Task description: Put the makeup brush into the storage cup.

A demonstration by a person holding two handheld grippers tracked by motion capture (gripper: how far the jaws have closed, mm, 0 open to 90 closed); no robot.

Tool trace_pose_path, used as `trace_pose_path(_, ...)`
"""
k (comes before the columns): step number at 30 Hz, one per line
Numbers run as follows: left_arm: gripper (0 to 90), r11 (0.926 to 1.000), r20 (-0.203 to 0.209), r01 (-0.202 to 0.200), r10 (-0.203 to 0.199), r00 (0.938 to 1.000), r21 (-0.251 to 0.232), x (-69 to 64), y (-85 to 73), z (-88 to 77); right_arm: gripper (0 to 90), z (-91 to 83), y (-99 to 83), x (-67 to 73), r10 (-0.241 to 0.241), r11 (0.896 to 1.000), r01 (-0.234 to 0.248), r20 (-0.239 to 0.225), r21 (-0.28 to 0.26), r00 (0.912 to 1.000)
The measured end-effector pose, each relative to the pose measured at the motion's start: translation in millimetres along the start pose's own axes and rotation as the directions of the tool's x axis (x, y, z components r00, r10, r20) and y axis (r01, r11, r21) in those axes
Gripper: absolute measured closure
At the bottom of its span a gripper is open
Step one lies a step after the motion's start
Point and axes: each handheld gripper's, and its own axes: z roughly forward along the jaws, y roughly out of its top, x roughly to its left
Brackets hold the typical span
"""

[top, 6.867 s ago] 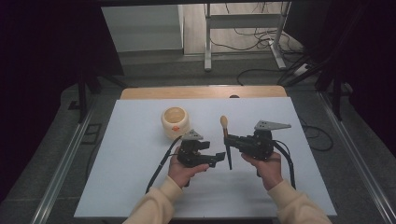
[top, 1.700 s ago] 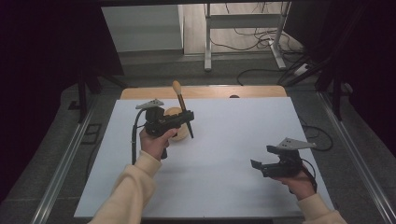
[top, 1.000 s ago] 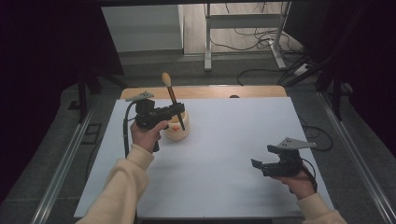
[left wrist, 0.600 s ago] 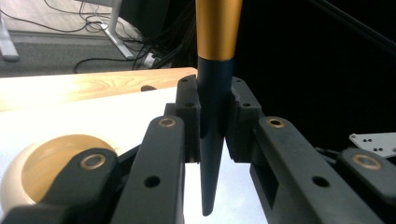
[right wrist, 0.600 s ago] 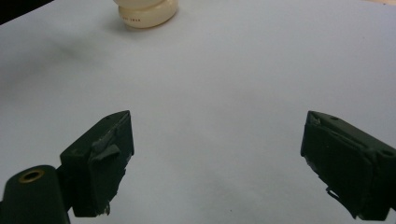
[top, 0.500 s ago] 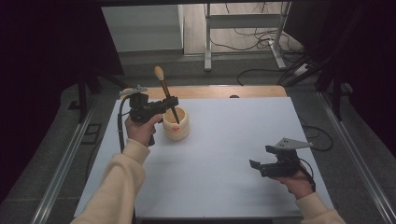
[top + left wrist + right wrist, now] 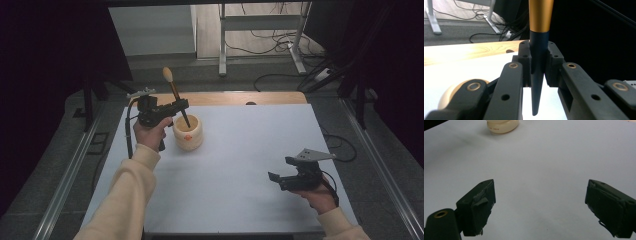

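Gold-ferruled and dark-handled, the makeup brush [image 7: 176,96] is sitting pinched between the jaws of our left gripper [image 7: 176,107], bristle head up and tapered handle tip pointing down into the mouth of the cream holder [image 7: 188,133], which is standing toward the far left corner of the white tabletop [image 7: 240,165]. In the left gripper view we are seeing the dark handle [image 7: 537,75] clamped tight between the pads, with the tip hanging free below them. We are judging that the tip is just entering the opening; the brush is leaning, so if we are letting go too early it could catch the rim, tip the light holder or fall out onto the tabletop. Pushing down at this slant could also shove the holder toward the far edge. Whatever else the holder is containing we cannot tell. Our right gripper [image 7: 286,178] is resting near the right near corner, jaws spread and carrying nothing.
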Motion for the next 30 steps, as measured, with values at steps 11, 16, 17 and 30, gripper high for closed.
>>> trace_pose_path(11, 78.7, 0.9999, -0.042, 0.013, -0.013, 0.9990, 0.001, 12.1, 4.3, 5.4, 9.9, -0.3, -1.1, 0.5, -0.004, 1.000, 0.004, 0.002, 0.005, 1.0000)
trace_pose_path(16, 78.7, 0.9999, -0.057, 0.015, -0.014, 0.9983, 0.007, 15.1, 4.0, 9.5, 10.0, -0.4, -1.5, -0.1, -0.005, 1.000, 0.005, 0.004, 0.006, 1.0000)
trace_pose_path(17, 78.7, 0.9998, -0.060, 0.016, -0.015, 0.9981, 0.009, 16.1, 3.7, 10.4, 10.0, -0.5, -1.6, -0.3, -0.004, 1.000, 0.004, 0.004, 0.005, 1.0000)
trace_pose_path(30, 78.7, 0.9995, -0.090, 0.021, -0.019, 0.9958, 0.022, 23.5, 1.2, 20.4, 10.0, -0.2, -2.2, 0.3, -0.008, 1.000, 0.008, 0.007, 0.012, 0.9999)
